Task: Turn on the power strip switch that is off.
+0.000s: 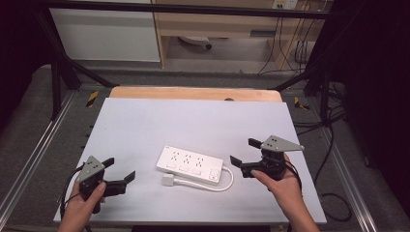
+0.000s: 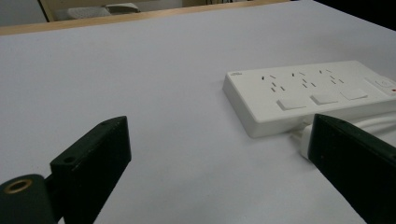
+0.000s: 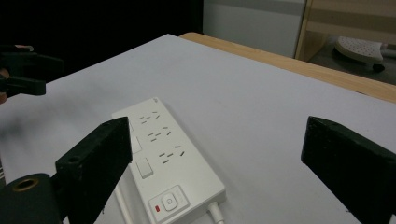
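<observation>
Two hand-held grippers sit low over a pale grey table, one at each side of a white power strip. Seen from the high view, the strip lies flat near the middle of the table, a little toward the person's edge. Its long axis runs slantwise, from upper left to lower right. The end with the round power button and small red light points toward the right gripper; the plain end points away to the left.

The strip is a flat white block with rounded corners. Three groups of socket slots run along its top, and three square rocker switches sit in a row along the side nearer the person. A white cable leaves the button end, curls round in a loop and runs back along the near side to a white plug lying on the table just beside the strip.

Left gripper: jaws spread wide, nothing between them, well apart from the strip. Right gripper: jaws also wide with nothing held, near the button end but not touching it.

Bare table lies on every side of the strip, most of it beyond its far side. A wooden edge shows past the grey surface at the far end.
</observation>
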`<state>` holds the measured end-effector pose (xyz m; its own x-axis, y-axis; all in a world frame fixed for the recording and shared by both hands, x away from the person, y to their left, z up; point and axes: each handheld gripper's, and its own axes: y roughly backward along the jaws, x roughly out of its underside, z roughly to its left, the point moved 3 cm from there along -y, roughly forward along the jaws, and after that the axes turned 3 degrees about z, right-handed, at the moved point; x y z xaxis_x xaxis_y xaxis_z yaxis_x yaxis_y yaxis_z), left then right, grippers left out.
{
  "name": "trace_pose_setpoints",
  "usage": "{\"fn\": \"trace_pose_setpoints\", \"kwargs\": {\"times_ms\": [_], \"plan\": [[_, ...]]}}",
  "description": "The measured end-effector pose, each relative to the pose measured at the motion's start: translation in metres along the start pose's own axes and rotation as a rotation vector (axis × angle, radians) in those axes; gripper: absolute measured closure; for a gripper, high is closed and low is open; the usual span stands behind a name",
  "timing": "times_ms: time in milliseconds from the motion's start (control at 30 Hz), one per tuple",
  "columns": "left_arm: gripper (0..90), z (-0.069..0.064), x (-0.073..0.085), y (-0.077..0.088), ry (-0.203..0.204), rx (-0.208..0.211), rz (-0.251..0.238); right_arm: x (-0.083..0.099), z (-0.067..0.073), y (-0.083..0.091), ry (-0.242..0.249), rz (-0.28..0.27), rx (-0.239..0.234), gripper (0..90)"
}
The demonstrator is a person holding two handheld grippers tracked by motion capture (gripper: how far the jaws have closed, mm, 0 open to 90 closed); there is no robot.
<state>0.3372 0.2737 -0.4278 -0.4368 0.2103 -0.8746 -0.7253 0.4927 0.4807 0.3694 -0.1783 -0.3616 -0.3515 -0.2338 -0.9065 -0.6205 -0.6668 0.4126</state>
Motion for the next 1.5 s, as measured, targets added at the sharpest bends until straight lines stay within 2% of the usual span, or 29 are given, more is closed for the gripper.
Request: {"fn": "trace_pose_setpoints", "kwargs": {"times_ms": [100, 167, 533, 833, 1500], "plan": [[6.1, 0.000, 0.000, 0.000, 0.000, 0.000, 0.001, -0.001, 0.003, -0.004, 0.014, 0.003, 0.000, 12.7], [6.1, 0.000, 0.000, 0.000, -0.001, 0.000, 0.000, -0.002, 0.007, -0.007, 0.031, 0.002, -0.003, 18.0], [6.1, 0.000, 0.000, 0.000, -0.003, 0.002, 0.000, -0.002, 0.024, -0.027, 0.064, 0.033, -0.052, 24.9], [6.1, 0.000, -0.001, 0.001, -0.009, 0.002, -0.003, -0.003, 0.034, -0.039, 0.064, 0.042, -0.090, 34.0], [6.1, -0.001, -0.001, 0.001, -0.011, 0.000, -0.002, -0.002, 0.041, -0.052, 0.064, 0.064, -0.117, 38.3]]}}
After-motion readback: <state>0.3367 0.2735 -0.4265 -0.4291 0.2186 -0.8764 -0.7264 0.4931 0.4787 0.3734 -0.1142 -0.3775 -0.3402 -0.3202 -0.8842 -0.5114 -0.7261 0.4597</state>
